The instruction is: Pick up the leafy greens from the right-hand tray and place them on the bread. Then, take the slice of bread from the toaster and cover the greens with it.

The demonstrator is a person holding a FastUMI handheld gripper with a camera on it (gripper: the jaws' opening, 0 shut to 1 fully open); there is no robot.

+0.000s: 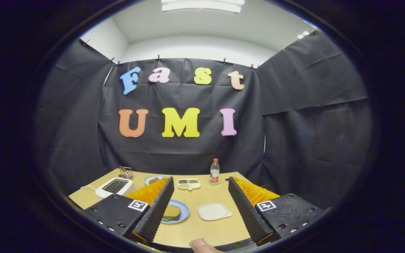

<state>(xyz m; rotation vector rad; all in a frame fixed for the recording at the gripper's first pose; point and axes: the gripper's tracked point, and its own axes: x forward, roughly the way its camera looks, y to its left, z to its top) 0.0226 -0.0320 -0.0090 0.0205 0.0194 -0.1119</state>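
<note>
Gripper: the gripper (199,207) hangs above the near part of the counter (202,228), its 2 fingers spread wide with nothing between them but open air.
Blue plate: a blue plate (182,212) sits just beside the left finger, partly hidden by it.
Sandwich: on that plate lies a slice of bread (172,212) with a thin green edge showing beneath it, so the greens look to be covered already.
White tray: a white tray (214,211) lies between the fingers, close to the blue plate but apart from it; no greens show on it.
Toaster: the toaster (114,187) stands beyond the left finger; I cannot tell whether a slice is in its slot.
Beyond: a second plate (153,180) with reddish food, a divided dish (188,183) and a bottle (214,172) stand toward the far edge.
Hand: a fingertip (202,246) shows at the very near edge.
Progress: by my reading both steps are done, greens laid and bread on top; only a check that the top slice sits square seems left.
</note>
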